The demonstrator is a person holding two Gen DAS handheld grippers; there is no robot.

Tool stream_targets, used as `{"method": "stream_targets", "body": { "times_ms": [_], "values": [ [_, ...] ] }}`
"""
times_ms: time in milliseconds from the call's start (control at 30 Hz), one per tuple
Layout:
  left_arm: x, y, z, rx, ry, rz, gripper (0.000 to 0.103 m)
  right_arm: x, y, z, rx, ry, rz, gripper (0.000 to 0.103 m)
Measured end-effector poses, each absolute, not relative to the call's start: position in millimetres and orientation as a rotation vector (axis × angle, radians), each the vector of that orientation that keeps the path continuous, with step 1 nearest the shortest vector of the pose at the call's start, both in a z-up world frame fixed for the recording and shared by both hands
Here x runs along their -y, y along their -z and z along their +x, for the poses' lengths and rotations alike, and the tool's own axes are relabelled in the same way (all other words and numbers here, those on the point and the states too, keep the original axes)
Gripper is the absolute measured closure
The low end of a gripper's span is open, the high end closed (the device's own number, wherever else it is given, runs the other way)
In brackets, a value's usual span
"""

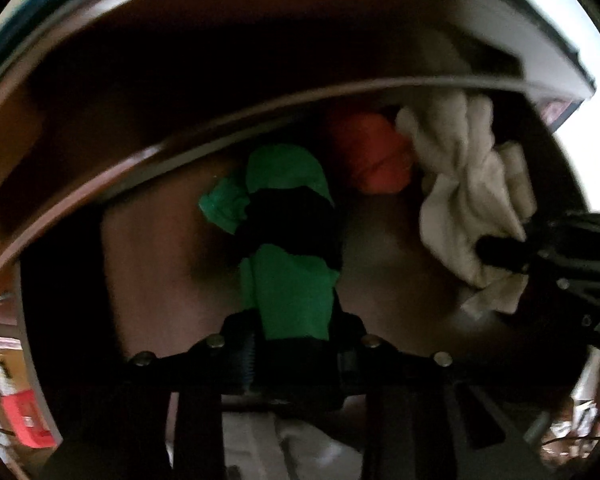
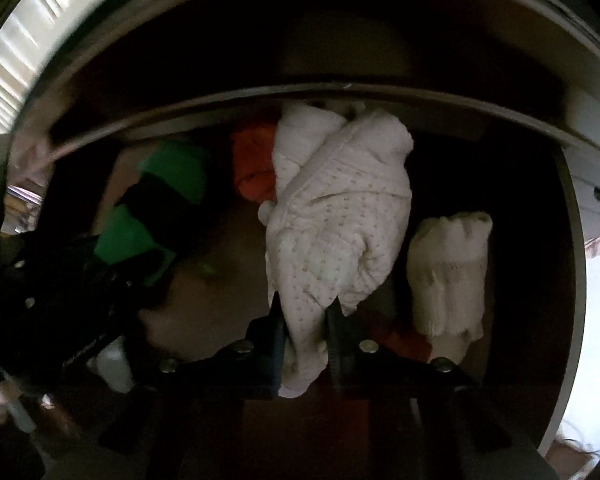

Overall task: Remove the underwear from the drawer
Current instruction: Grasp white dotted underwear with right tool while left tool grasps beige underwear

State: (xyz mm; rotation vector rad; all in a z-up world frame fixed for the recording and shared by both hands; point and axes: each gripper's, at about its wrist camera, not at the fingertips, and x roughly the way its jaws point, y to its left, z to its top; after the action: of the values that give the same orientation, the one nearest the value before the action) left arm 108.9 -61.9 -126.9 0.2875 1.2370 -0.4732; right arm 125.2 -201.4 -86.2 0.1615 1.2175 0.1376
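Both grippers reach into an open brown wooden drawer (image 1: 148,264). My left gripper (image 1: 294,330) is shut on green underwear with a black band (image 1: 288,280); the same piece shows at the left of the right wrist view (image 2: 140,224). My right gripper (image 2: 306,320) is shut on white underwear with small dots (image 2: 340,216), which hangs bunched between the fingers. In the left wrist view this white piece (image 1: 468,200) is at the right, with the right gripper (image 1: 500,252) on it. An orange piece (image 1: 372,156) lies further back in the drawer.
Another cream knitted piece (image 2: 448,276) lies at the right of the drawer. The drawer's front rail (image 2: 340,92) curves across above the clothes. Window blinds (image 2: 16,68) show at the upper left. A red object (image 1: 24,416) stands outside at lower left.
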Motion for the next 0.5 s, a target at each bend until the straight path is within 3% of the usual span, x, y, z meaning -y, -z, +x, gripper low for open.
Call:
{"method": "stream_targets", "body": {
  "times_ms": [500],
  "values": [
    [3.0,95.6,81.9,-1.175,0.581,0.098,0.076,252.7,61.6,70.4,-1.067,-0.257,0.492,0.085]
  ]
}}
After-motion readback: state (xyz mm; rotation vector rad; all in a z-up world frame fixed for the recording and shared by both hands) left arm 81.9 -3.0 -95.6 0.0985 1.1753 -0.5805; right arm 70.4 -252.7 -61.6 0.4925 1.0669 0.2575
